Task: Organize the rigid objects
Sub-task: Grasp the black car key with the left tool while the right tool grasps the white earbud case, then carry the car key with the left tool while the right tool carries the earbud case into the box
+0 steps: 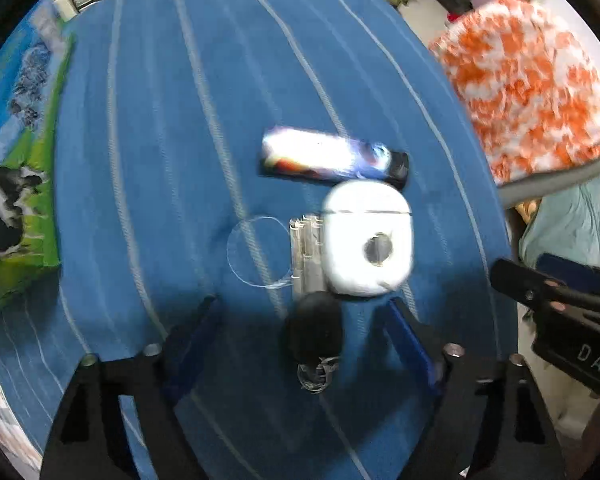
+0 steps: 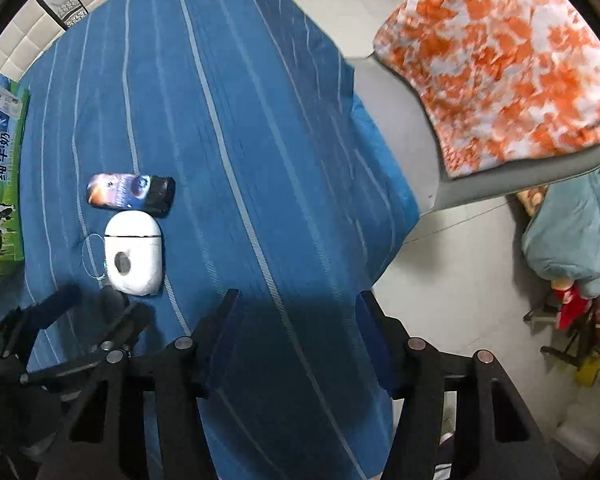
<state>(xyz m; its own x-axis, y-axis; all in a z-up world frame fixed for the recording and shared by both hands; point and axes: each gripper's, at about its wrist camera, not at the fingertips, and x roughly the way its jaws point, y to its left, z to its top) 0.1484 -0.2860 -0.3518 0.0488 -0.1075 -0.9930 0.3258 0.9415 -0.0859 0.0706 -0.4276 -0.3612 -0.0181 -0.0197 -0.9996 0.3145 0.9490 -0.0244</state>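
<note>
On the blue striped cloth (image 1: 148, 140) lie a white earbud case (image 1: 366, 240), a colourful printed tube with a black cap (image 1: 332, 160), a clear ring with a clear plastic piece (image 1: 260, 252) and a black key fob (image 1: 314, 328) with a metal ring. My left gripper (image 1: 300, 322) points down over the fob. The fob lies between the fingers, and the pads stand clear of it on both sides. In the right wrist view my right gripper (image 2: 296, 308) is open over bare cloth, right of the case (image 2: 134, 256), the tube (image 2: 130, 192) and the left gripper (image 2: 94, 304).
A milk carton with a cow print (image 1: 16, 184) (image 2: 0, 160) lies at the cloth's left edge. A grey chair with an orange-and-white cushion (image 2: 500, 60) stands beyond the table's right edge. A pale blue garment (image 2: 572, 224) hangs above the floor.
</note>
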